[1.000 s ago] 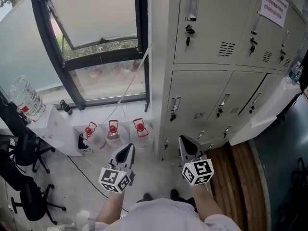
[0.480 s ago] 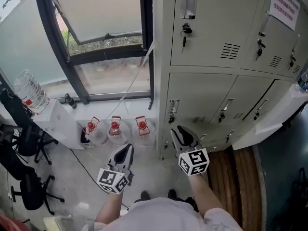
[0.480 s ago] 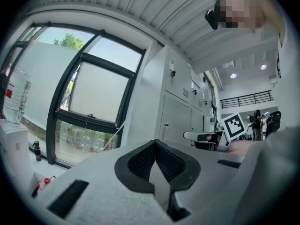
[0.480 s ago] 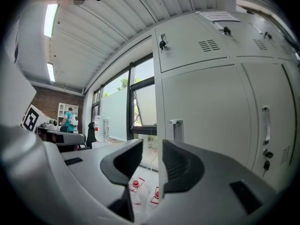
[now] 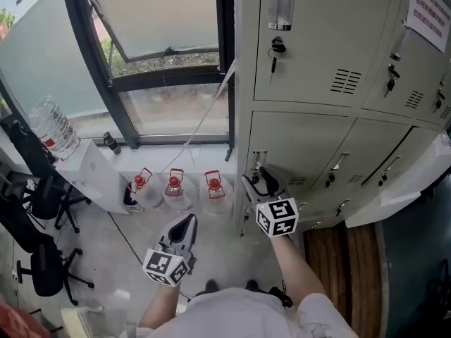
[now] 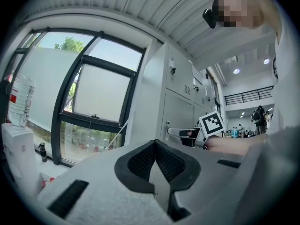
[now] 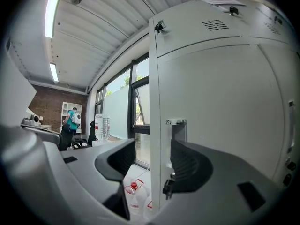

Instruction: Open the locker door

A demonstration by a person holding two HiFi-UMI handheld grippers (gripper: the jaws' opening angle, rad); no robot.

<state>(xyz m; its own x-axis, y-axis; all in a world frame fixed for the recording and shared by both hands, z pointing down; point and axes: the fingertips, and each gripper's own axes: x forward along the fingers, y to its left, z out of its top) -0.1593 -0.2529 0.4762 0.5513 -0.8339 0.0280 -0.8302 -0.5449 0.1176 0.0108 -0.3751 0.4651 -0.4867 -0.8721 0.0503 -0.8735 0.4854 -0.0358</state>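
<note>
The grey locker bank fills the right of the head view. The middle-row left door (image 5: 303, 143) is closed, with a metal handle (image 5: 256, 162) at its left edge. My right gripper (image 5: 258, 179) is raised just in front of that handle, jaws opening wide with nothing pressed between them. In the right gripper view the handle (image 7: 177, 130) and the key lock (image 7: 167, 186) below it stand just beyond the right gripper (image 7: 152, 161). My left gripper (image 5: 184, 224) hangs low to the left, away from the lockers. In its own view the left gripper (image 6: 155, 161) is shut and empty.
Three red-capped water jugs (image 5: 174, 189) stand on the floor under the window (image 5: 169, 69), left of the lockers. A large bottle (image 5: 60, 134) rests on a white box. Black office chairs (image 5: 42, 273) are at far left. A white slanted panel (image 5: 402, 189) juts out at right.
My right gripper has risen and moved toward the middle-row locker handle, and its jaws have gone from shut to wide apart. The left gripper has barely moved.
</note>
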